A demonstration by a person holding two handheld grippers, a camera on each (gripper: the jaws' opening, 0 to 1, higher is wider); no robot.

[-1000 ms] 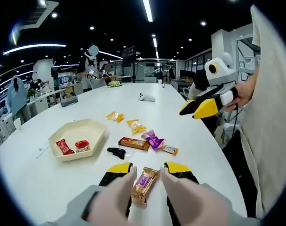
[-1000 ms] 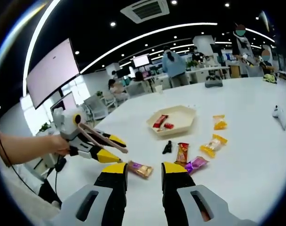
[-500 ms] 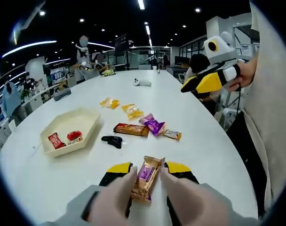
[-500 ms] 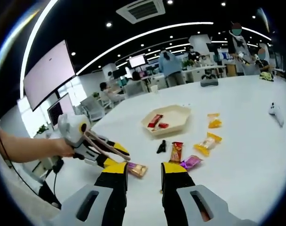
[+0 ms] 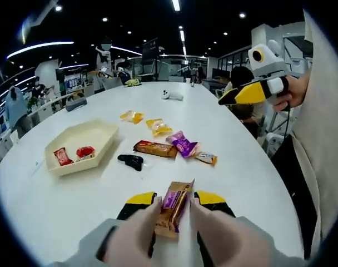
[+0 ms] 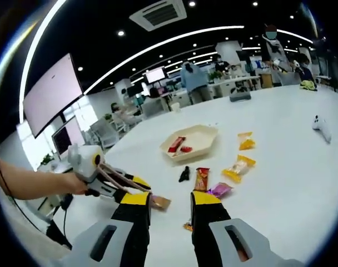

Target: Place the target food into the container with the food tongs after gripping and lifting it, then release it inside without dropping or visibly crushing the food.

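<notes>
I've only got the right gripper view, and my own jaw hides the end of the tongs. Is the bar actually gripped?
Observer: Yes. In the left gripper view the tongs pinch a gold bar by its long sides.
Operator: Any crushing?
Observer: None that I can see. It looks flat, and its purple label shows whole.
Operator: Where is my right gripper?
Observer: The right gripper hangs in the air over the table edge, far across from the tray.
</notes>
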